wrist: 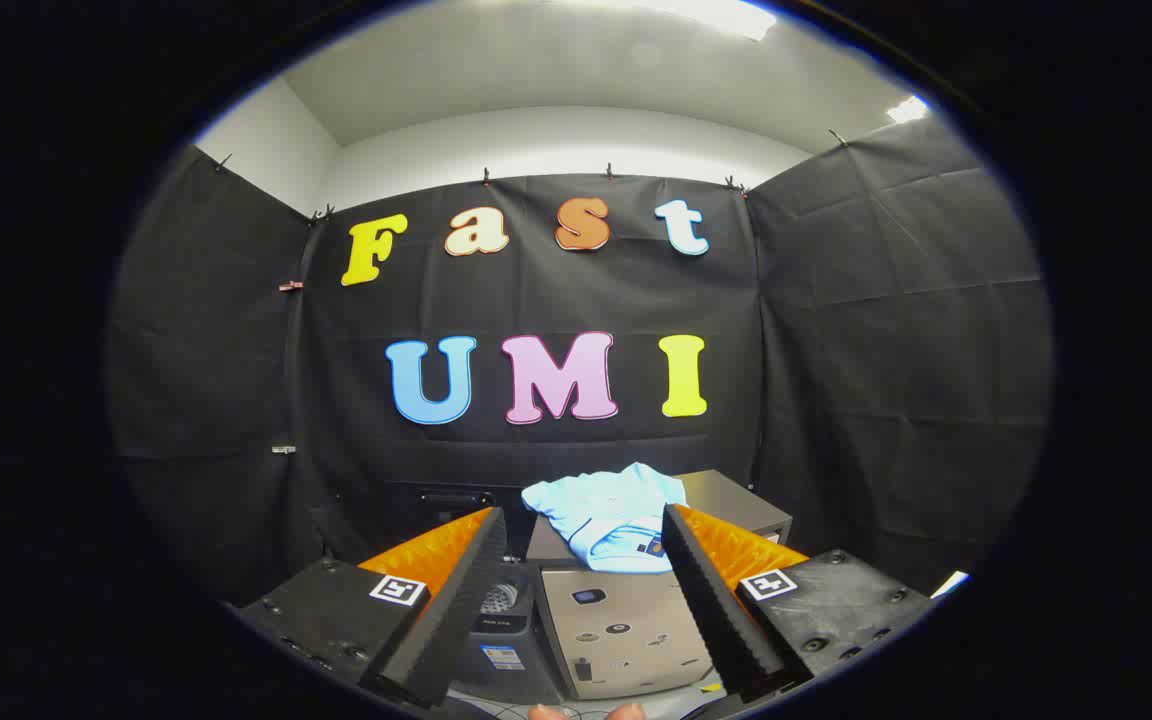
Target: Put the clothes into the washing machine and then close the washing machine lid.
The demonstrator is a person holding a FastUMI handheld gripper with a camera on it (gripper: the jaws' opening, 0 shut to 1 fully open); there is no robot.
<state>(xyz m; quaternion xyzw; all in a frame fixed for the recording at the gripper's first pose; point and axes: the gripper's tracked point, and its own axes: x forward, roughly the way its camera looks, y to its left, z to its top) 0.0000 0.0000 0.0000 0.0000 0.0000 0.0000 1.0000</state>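
- The gripper (584,545) hangs in the air with its two fingers spread wide and nothing between them.
- One light blue garment (608,515) lies crumpled beyond the fingertips, nearer the right finger, draped over the front edge of a brown box (736,500).
- I judge it soft, light and floppy; it will sag and trail once lifted, so a pinch on a thick bunched fold near the middle looks safer than a loose hem.
- Below it, between the fingers, stands a beige cabinet (626,630) with small stickers on its face.
- Beside the left finger sits a dark machine (498,620) with a round grille, likely the washing machine; I cannot tell how its lid stands.
- Count: one garment, one gripper, two fingers.
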